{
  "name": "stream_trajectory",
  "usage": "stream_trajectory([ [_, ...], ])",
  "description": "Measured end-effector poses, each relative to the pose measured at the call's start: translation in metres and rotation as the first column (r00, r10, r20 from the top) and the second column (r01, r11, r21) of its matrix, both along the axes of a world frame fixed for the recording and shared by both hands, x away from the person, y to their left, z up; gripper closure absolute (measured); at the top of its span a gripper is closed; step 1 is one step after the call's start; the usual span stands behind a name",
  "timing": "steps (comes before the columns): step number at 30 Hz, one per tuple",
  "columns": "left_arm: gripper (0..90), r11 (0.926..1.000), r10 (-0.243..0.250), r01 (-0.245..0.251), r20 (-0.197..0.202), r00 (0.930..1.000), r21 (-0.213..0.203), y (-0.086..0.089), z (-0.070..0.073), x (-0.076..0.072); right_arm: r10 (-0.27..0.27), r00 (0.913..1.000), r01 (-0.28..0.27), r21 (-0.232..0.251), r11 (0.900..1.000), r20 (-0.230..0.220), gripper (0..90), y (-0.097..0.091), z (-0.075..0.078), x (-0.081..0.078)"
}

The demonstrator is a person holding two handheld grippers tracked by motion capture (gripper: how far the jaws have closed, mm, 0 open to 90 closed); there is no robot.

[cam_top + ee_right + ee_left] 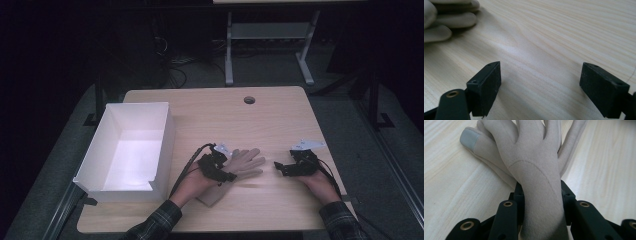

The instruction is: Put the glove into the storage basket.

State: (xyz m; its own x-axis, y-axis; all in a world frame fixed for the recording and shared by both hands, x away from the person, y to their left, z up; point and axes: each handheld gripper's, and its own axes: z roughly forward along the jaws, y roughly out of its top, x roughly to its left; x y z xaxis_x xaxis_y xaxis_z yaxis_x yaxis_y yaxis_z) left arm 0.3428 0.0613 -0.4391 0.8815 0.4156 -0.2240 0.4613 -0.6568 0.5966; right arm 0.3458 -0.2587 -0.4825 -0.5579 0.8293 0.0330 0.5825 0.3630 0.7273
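**Glove pinched at the wrist, right side idle**

My left hand-held gripper has its jaws pressed on either side of the wrist part of a beige, soft fabric glove, which has a grey patch on one fingertip. The glove lies flat on the light wooden surface, fingers spread and pointing away from my hand, and what looks like a second glove of the same fabric lies crossed beneath it. Taking the white, open rectangular box as the landmark, the glove lies just to the right of the box's near right corner, close to but not touching its wall. My left hand-held gripper sits between box and glove fingers. My right hand-held gripper rests on the surface farther right of the box, beyond the glove's fingertips, its jaws standing wide apart with only bare wood between them.
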Motion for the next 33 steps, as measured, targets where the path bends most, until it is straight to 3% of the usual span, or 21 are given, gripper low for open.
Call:
stream_trajectory([
  [6,66.9,0.9991,0.027,-0.027,-0.011,0.9996,-0.032,0.005,0.023,-0.003,-0.002,1.0000,0.002,0.004,1.0000,-0.004,17.1,0.000,0.000,0.000],
  [13,66.9,0.9987,0.041,-0.041,0.003,0.9991,-0.029,0.009,0.053,-0.002,-0.001,1.0000,0.001,0.001,1.0000,-0.003,17.1,0.000,0.000,0.000],
  [23,66.9,0.9975,0.047,-0.046,0.006,0.9989,-0.054,0.021,0.096,0.010,-0.001,1.0000,0.001,0.002,1.0000,-0.004,17.1,0.000,0.000,0.000],
  [33,66.9,0.9961,0.064,-0.063,0.028,0.9975,-0.062,0.044,0.125,0.023,-0.001,1.0000,0.001,0.002,1.0000,-0.004,17.1,0.000,0.000,0.000],
])
